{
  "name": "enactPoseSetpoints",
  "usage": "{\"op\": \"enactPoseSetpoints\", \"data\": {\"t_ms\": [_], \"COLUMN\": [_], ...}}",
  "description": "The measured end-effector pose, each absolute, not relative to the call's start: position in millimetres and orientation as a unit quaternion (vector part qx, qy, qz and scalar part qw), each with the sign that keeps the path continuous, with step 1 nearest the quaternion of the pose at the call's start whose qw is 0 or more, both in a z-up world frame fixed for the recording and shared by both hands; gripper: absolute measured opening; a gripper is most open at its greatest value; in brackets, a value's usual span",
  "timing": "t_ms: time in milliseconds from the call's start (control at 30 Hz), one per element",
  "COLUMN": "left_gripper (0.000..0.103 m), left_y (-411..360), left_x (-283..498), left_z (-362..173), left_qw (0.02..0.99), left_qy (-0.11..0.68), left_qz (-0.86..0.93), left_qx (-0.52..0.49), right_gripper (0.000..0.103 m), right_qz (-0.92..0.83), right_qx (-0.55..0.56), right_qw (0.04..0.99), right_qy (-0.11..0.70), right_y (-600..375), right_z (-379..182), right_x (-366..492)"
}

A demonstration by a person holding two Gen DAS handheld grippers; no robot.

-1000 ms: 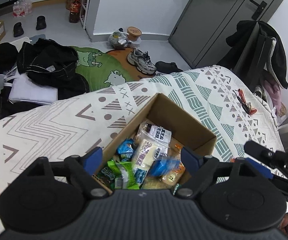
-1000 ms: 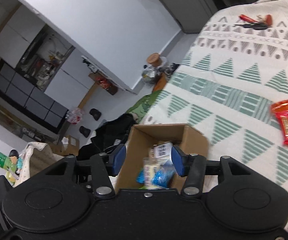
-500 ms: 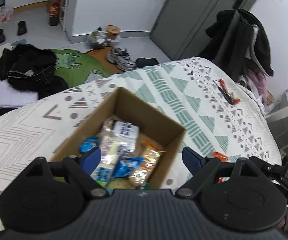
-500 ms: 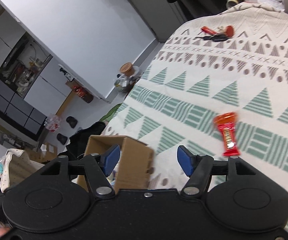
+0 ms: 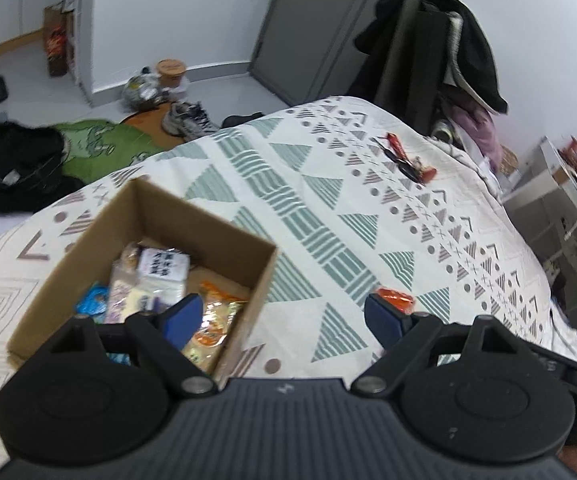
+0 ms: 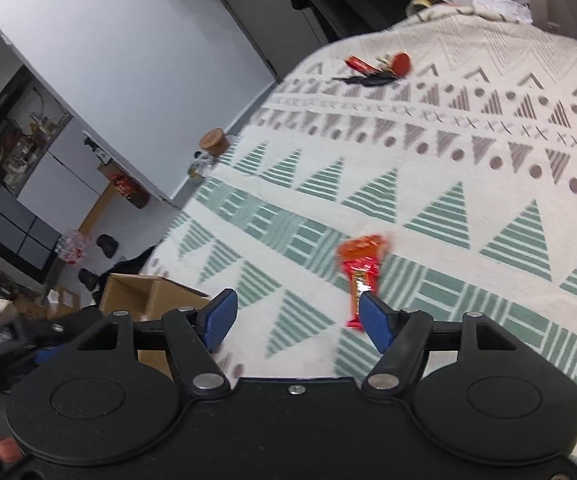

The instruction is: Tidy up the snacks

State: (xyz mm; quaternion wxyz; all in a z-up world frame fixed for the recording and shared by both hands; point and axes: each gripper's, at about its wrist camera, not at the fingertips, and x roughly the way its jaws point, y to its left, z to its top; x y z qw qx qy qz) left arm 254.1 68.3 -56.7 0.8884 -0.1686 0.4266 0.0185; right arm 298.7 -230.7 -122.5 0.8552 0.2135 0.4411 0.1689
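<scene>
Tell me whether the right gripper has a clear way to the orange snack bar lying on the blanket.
Probably yes. The right gripper is open and empty, and the orange snack bar lies alone on the blanket just ahead of its right finger. Nothing lies between them.

Bed covered by cream blanket (image 5: pixel 328 216) with green-and-grey geometric print. Open brown cardboard box (image 5: pixel 224 240) near left; orange-red snack bar (image 6: pixel 362 272) right of it; red-and-black keys (image 5: pixel 406 158) far right.
</scene>
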Motion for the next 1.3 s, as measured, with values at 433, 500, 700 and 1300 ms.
{"op": "enactPoseSetpoints", "data": {"t_ms": [433,500,700,1300], "left_gripper": [0.061,0.058,0.055,0.059], "left_y": [16,11,-4,-69], "left_x": [296,303,327,381], "left_z": [-96,-104,-128,-173], "left_qw": [0.877,0.873,0.862,0.854], "left_qy": [0.457,0.464,0.486,0.503], "left_qz": [-0.019,-0.022,-0.029,-0.067], "left_qx": [-0.146,-0.146,-0.143,-0.114], "right_gripper": [0.050,0.048,0.040,0.020], "right_qz": [0.166,0.162,0.165,0.130], "right_qx": [0.195,0.192,0.202,0.233], "right_qw": [0.843,0.842,0.829,0.826], "right_qy": [0.473,0.477,0.494,0.496], "right_y": [-225,-226,-226,-267], "right_z": [-176,-183,-200,-203], "right_x": [336,341,355,355]}}
